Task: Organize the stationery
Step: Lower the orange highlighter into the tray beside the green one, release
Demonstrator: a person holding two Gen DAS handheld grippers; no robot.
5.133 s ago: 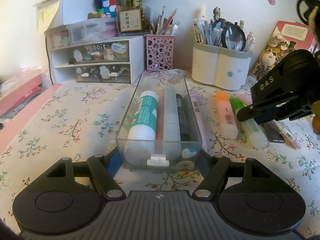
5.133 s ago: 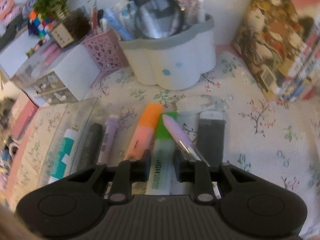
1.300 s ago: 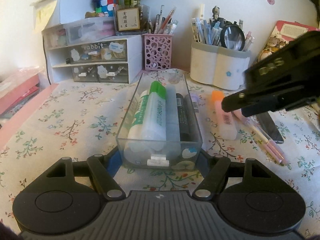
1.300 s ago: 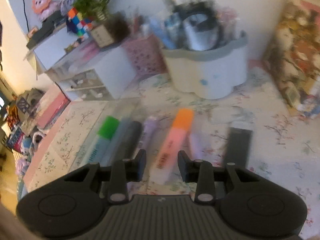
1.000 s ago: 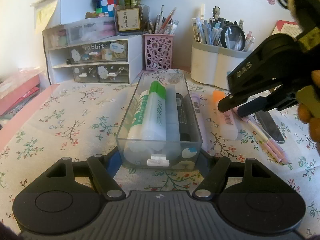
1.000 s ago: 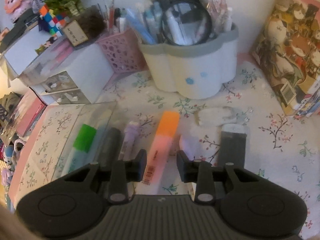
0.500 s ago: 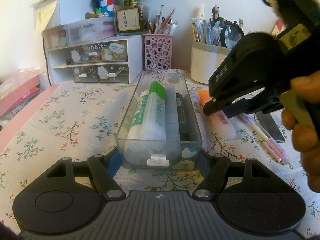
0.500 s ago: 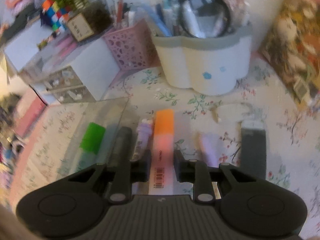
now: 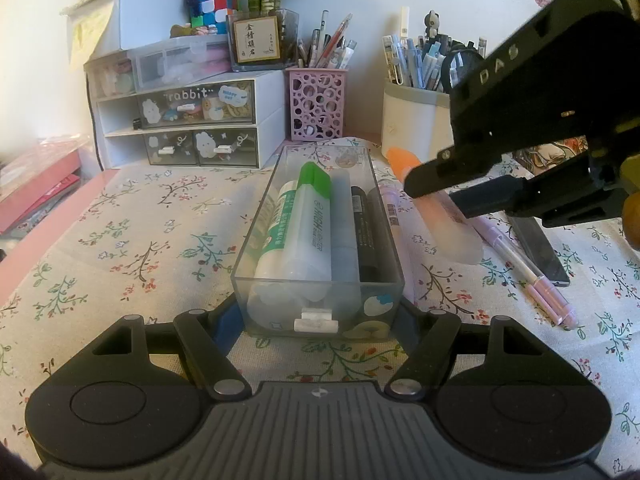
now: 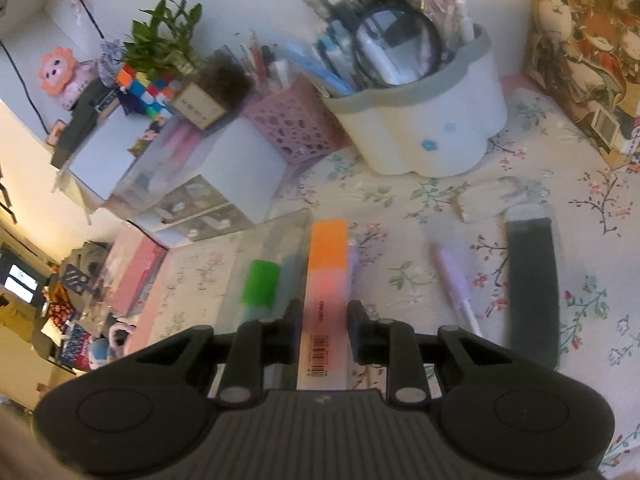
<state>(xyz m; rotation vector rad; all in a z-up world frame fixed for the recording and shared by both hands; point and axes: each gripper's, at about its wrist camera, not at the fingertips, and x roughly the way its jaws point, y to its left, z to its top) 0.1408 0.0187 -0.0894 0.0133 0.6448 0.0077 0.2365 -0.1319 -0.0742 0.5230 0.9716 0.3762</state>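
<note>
My left gripper (image 9: 320, 320) is shut on the near end of a clear plastic box (image 9: 256, 216) that stands on the flowered cloth. Inside lie a green highlighter (image 9: 308, 216), a black marker (image 9: 362, 232) and other pens. My right gripper (image 10: 324, 320) is shut on an orange highlighter (image 10: 326, 264), its pads pressing both sides. In the left wrist view the orange highlighter (image 9: 440, 220) hangs tilted above the cloth, just right of the box, in the right gripper (image 9: 436, 198). A lilac marker (image 9: 390, 208) lies against the box's right wall.
On the cloth to the right lie a pink-lilac pen (image 9: 528, 280) and a dark flat case (image 9: 536, 240). At the back stand a drawer unit (image 9: 192, 120), a pink mesh holder (image 9: 318, 108) and a white pen pot (image 9: 412, 120). A white eraser (image 10: 488, 200) lies near the pot.
The green highlighter went from the cloth into the box. Since then my right gripper has closed on the orange highlighter and lifted it leftward toward the box. The left gripper has kept still.
</note>
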